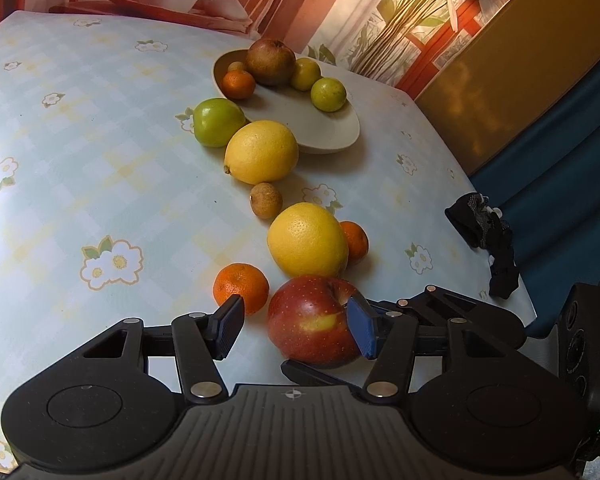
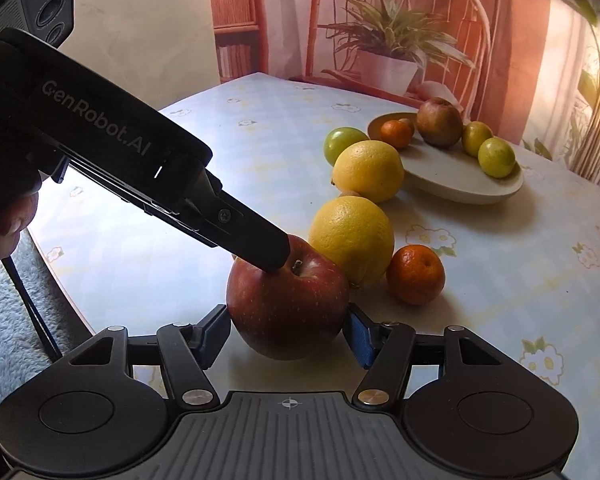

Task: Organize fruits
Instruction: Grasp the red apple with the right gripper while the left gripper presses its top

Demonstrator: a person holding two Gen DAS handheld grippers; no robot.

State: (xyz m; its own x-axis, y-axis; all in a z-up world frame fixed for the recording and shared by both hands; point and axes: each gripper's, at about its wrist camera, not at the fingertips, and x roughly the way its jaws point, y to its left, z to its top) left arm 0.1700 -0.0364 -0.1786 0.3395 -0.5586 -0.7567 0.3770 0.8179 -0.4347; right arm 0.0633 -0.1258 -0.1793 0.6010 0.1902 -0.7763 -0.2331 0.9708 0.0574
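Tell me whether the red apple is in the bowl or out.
Out. The red apple sits on the table, well short of the bowl.

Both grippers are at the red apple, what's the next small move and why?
Probably draw the left gripper back off the red apple. The jaws of the right gripper sit against both its sides, while one left finger rests on its top, in the way of lifting it toward the plate.

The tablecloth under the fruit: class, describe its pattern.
The tablecloth is pale blue check with white flowers; clearest in the left wrist view.
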